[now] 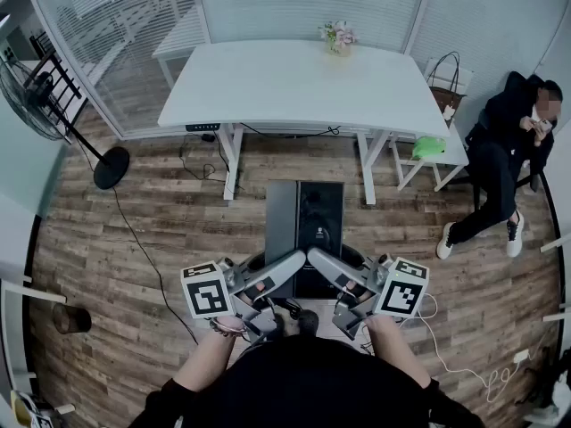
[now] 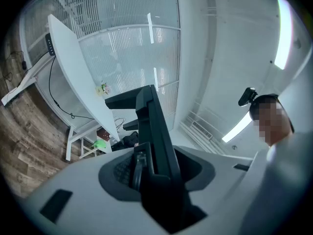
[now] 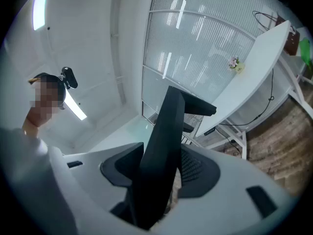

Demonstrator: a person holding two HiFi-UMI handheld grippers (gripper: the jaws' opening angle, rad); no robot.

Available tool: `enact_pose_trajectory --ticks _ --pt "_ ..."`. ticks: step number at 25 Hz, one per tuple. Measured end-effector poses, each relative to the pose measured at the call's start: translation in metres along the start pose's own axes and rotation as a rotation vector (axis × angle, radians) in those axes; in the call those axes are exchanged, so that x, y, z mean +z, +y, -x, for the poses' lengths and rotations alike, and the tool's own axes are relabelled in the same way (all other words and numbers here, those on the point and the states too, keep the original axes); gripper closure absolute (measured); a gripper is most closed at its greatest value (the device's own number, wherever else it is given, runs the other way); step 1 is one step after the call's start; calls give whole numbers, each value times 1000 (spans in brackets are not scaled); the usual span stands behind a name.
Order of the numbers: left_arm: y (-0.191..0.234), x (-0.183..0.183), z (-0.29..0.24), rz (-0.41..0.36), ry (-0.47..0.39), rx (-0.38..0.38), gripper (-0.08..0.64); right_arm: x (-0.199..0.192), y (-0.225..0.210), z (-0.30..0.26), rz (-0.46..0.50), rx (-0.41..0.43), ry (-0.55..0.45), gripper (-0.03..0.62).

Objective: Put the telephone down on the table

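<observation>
Nearest to you, your left gripper [image 1: 290,270] and your right gripper [image 1: 326,270] sit side by side in front of your body. Their fingers angle inward so that the tips converge on one object, the telephone [image 1: 318,212]. It is a flat-sided unit, grey on the part toward the left fingers and black toward the right fingers. In the left gripper view the telephone's dark body [image 2: 155,146] stands in the gap between the two grey fingers [image 2: 73,190] and fills it, with a ribbed pad against its side. Finding: the left fingers are clamped on the telephone. In the right gripper view the black slab [image 3: 164,146] is wedged in the same way between the fingers [image 3: 244,185] and runs out past the tips. Finding: the right fingers are likewise grasping the telephone. Both grippers carry the unit together, held up over the wooden floor [image 1: 134,239] and well short of the table. Beyond the fingertips, well apart from the telephone, stands the white table [image 1: 268,92]. A small pot of flowers [image 1: 337,37] sits at its far edge, toward the right fingers' side. Cables [image 1: 205,163] trail on the floor under the table's near edge. Far out on the left fingers' side stands a black pedestal fan [image 1: 36,96]. Far out on the right fingers' side a small white stool [image 1: 442,160] carries a green item [image 1: 429,146], with a handbag [image 1: 446,87] near it. A person [image 1: 504,150] in dark clothing is seated by the wall.
</observation>
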State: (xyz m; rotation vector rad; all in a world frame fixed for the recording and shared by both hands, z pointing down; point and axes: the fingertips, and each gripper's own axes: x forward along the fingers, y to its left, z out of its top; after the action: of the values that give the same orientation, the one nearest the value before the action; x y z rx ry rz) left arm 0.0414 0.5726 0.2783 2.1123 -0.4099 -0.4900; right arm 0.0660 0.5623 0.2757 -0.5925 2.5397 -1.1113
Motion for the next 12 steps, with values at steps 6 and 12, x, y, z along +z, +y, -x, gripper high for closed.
enact_pose_trajectory --ticks 6,12 --pt "-1 0 0 -7 1 0 373 0 1 0 6 4 1 393" --pt "-2 3 5 -12 1 4 373 -1 4 -5 5 9 1 393"
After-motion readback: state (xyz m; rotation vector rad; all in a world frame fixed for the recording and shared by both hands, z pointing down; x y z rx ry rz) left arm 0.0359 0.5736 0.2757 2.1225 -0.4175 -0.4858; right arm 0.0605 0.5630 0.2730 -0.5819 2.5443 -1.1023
